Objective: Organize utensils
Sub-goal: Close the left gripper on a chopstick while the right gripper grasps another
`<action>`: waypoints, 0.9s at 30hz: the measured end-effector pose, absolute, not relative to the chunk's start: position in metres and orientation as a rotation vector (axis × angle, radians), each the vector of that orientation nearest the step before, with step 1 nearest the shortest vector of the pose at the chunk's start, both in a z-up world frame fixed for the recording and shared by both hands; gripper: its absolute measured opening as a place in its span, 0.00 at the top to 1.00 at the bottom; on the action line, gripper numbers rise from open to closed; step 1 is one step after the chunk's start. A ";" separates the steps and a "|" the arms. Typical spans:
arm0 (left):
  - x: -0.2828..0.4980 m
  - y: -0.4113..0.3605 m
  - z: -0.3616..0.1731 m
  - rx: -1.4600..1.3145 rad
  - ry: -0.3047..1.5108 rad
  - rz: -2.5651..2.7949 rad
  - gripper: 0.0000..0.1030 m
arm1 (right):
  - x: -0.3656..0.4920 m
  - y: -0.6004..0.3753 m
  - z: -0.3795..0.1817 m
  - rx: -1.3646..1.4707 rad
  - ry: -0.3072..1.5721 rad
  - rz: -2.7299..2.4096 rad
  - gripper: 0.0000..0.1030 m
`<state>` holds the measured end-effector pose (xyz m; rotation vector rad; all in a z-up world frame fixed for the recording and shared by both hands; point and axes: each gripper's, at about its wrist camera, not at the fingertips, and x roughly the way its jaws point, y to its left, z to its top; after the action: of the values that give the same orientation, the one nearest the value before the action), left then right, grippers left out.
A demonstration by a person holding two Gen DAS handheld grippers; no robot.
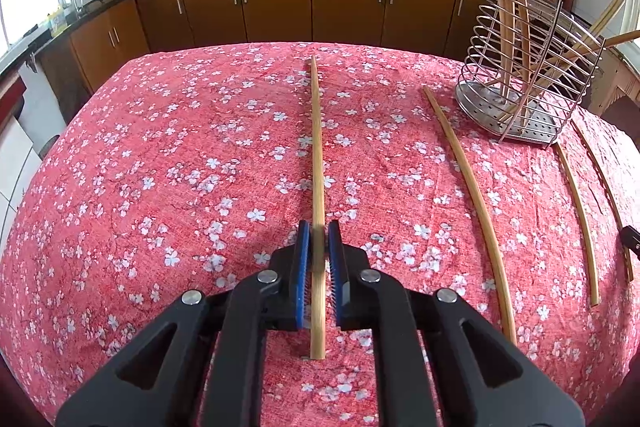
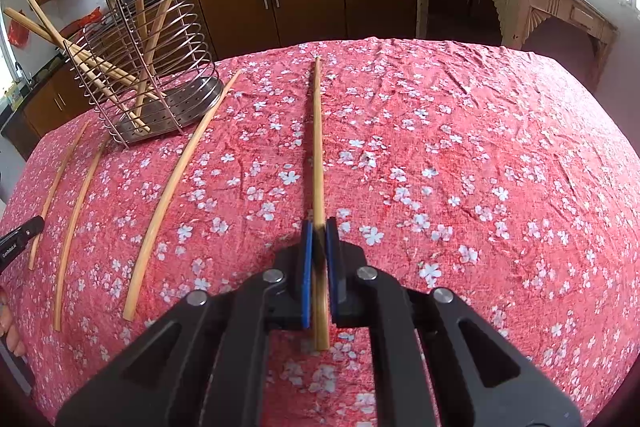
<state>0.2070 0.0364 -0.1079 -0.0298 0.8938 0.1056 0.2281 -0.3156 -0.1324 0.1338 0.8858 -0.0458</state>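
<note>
Each claw, left gripper and right gripper, pinches its own light, stiff, slippery chopstick at lower centre, gripped near the butt end, so it may pivot.

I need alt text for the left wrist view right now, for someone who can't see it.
The left gripper is closed on a chopstick that lies lengthwise on a red flowered tablecloth. Three more chopsticks lie to its right, in front of a wire utensil holder that already holds several.
</note>
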 end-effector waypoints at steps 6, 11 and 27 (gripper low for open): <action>0.208 0.034 -0.108 -0.030 0.894 0.092 0.84 | 0.228 -0.320 -0.132 0.171 0.883 -0.030 0.92; 0.208 0.035 -0.108 -0.032 0.893 0.090 0.84 | 0.228 -0.322 -0.133 0.196 0.881 -0.020 0.92; 0.207 0.042 -0.107 -0.076 0.889 0.071 0.84 | 0.227 -0.317 -0.132 0.186 0.883 -0.030 0.92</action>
<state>0.2065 0.0421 -0.1069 -0.0762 0.8891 0.0706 0.2273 -0.3174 -0.1319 0.1859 0.8830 -0.0299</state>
